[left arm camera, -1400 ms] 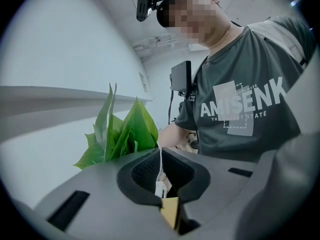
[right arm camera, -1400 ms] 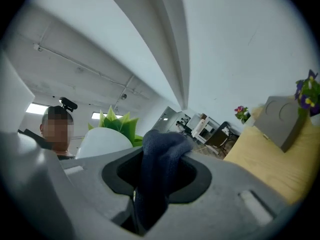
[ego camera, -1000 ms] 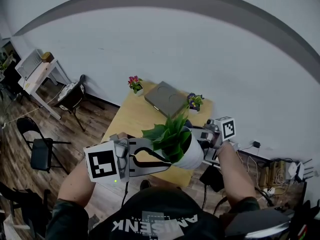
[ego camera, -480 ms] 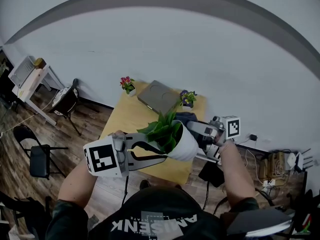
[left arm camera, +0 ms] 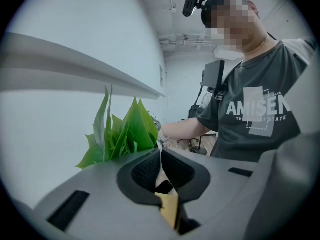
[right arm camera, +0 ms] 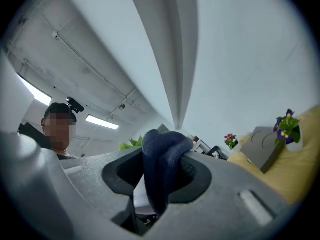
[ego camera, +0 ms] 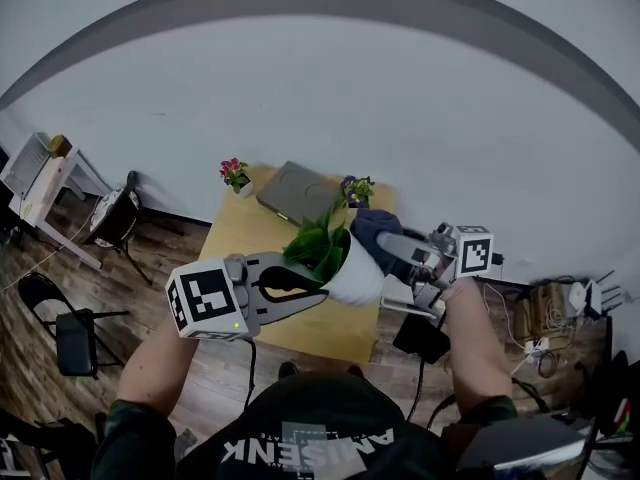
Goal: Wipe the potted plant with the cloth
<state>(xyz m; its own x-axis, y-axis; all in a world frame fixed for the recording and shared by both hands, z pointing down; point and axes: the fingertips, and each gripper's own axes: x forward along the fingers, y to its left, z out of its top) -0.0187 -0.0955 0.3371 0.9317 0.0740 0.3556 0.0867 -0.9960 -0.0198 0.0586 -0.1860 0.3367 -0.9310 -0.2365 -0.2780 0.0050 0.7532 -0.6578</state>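
While the left tool [ego camera: 318, 290] pinches the potted plant [ego camera: 352, 276] by its rim, mid-frame above the desk [ego camera: 245, 243], the right tool [ego camera: 388, 248], clenched on the cloth [ego camera: 368, 230], sits just right of the pot, whose leaves lean up-left.

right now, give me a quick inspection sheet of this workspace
surface: yellow wooden table, set against the wall
job's things: potted plant held up, tilted; dark blue cloth close beside its pot
clutter: pink flower pot, purple flower pot, grey flat case at the table's far edge
grippers: left gripper shut on the pot's rim; right gripper shut on the cloth
cables: tangle on the floor at right
surroundings: white wall, wood floor, chairs at left
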